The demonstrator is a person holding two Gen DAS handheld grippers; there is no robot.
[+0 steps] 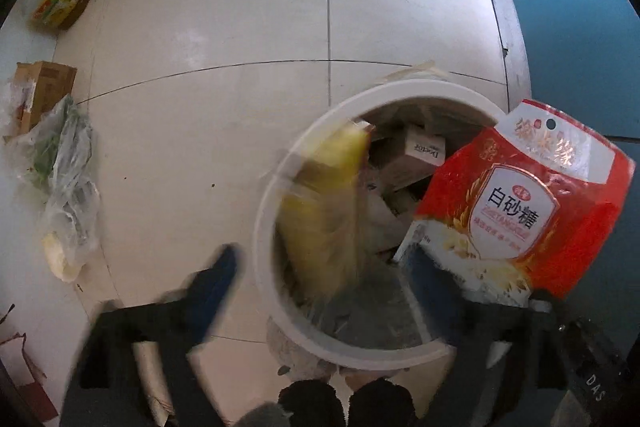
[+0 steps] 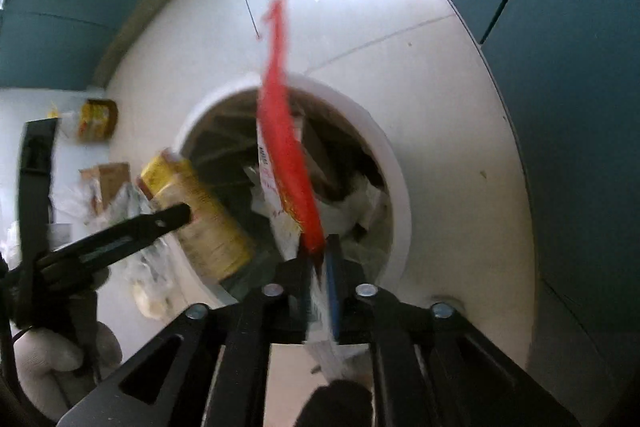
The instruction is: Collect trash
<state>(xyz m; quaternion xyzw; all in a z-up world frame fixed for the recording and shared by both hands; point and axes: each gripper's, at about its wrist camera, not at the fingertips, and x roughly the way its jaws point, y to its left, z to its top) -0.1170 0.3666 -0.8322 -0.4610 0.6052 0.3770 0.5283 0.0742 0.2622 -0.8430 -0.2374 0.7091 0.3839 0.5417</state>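
Note:
A white round bin [image 1: 264,227] stands on the tiled floor, holding cardboard boxes and wrappers; it also shows in the right wrist view [image 2: 396,163]. My left gripper [image 1: 320,275] is open above it. A blurred yellow packet [image 1: 328,203] is loose between its fingers, over the bin mouth; it shows beside the left finger in the right wrist view [image 2: 204,223]. My right gripper [image 2: 320,267] is shut on a red and white sugar bag [image 2: 288,147], held edge-on over the bin. The bag's front shows in the left wrist view [image 1: 520,203].
Against the left wall lie a clear plastic bag [image 1: 64,187], a brown cardboard box [image 1: 44,91] and a yellow carton [image 1: 60,3]. A teal wall [image 1: 580,27] runs along the right. A gloved hand [image 2: 48,359] holds the left gripper.

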